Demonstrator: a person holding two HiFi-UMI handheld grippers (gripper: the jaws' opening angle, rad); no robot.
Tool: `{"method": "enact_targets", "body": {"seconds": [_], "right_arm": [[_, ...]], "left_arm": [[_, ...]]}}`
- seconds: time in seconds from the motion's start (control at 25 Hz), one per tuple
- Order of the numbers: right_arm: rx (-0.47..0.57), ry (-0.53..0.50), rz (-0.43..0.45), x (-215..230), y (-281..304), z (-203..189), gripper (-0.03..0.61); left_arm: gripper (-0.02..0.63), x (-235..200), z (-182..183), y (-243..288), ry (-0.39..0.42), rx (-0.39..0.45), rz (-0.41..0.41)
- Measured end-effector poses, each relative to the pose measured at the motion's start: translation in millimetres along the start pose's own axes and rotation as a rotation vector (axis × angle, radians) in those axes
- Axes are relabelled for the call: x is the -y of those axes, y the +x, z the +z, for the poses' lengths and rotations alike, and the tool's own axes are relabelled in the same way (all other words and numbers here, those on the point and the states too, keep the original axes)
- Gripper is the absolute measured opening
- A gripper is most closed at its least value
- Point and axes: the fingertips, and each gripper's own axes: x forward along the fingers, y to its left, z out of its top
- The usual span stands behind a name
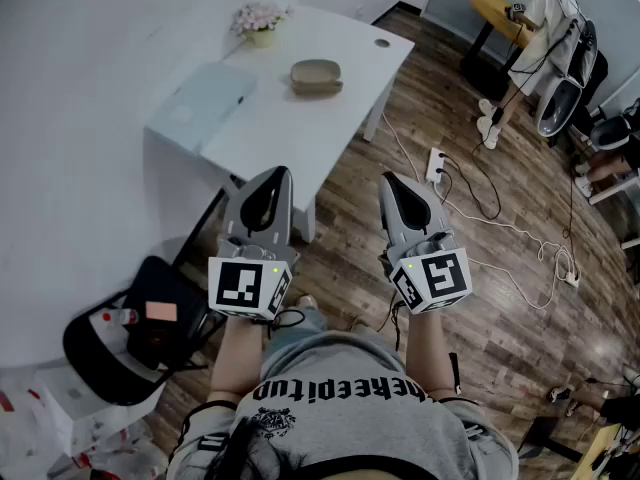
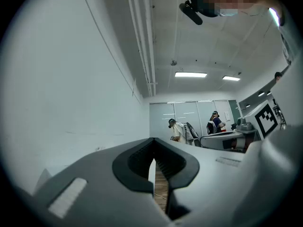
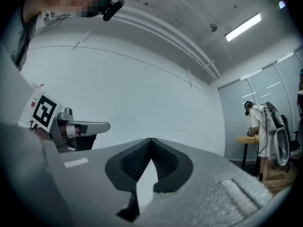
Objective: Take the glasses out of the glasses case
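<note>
Left gripper: jaws pressed together at the tips, nothing between them; its own view shows only a thin slit of floor below the meeting point.
Right gripper: jaws likewise closed and empty; in the head view it hangs level with the left one, the two apart.
Glasses case: closed, lying on the white table, well ahead of both jaw tips and roughly between their lines.
Head view only: the case, the table, a flower pot beyond the case, and a pale flat folder ahead of the left jaws.
Gripper views only: both look over the table at wall and ceiling; neither shows the case.
Left gripper view: two people far ahead of the jaws.
Right gripper view: one person at a yellow table, off to the right of the jaws.
</note>
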Motion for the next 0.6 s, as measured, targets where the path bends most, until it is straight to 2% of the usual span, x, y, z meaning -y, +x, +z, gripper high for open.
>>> {"method": "enact_targets", "body": {"seconds": [0.4, 0.6], "right_arm": [[0.009, 0.017, -0.012, 2.1, 20.7, -0.2, 0.002], [0.026, 0.037, -0.056, 6.6, 37.0, -0.8, 0.002]], "left_arm": [[0.020, -15.7, -2.2, 16.5, -0.002, 0.001, -0.017], [0.020, -31.4, -7.0, 26.7, -0.005, 0.005, -0.038]]}}
